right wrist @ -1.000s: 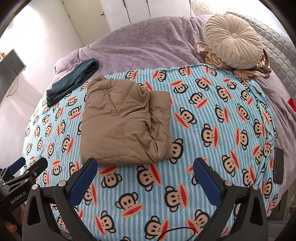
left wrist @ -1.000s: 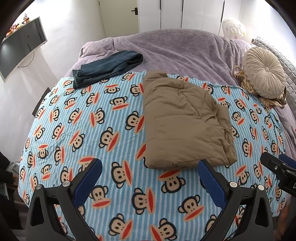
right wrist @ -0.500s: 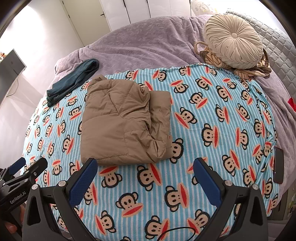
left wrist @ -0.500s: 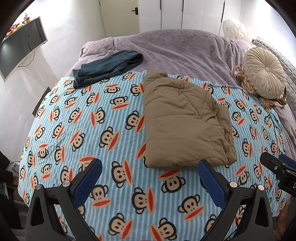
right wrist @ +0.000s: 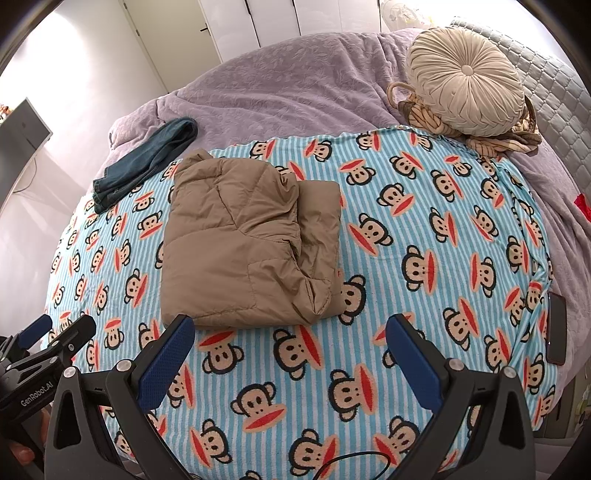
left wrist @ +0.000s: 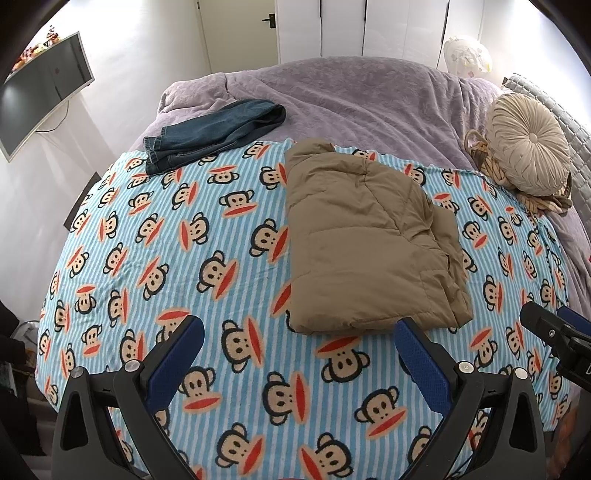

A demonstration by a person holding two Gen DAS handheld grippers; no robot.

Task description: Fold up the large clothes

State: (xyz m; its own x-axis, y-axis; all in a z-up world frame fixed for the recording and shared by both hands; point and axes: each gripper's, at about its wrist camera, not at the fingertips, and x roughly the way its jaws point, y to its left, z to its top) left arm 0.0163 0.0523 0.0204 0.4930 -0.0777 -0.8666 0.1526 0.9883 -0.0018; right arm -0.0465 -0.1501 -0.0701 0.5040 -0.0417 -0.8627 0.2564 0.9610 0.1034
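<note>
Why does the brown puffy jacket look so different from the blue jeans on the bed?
The brown jacket is puffy and folded into a fat square; the jeans are flat and folded into a long thin strip. The jacket lies wholly on the monkey blanket; the jeans lie partly on it and partly on the purple bedspread. The jacket is nearer the tools; the jeans lie farther back. Both are folded, and neither tool touches them.

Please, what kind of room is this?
Most likely a bedroom: a bed with a purple cover, a round cushion near its headboard, and closet doors behind.
</note>
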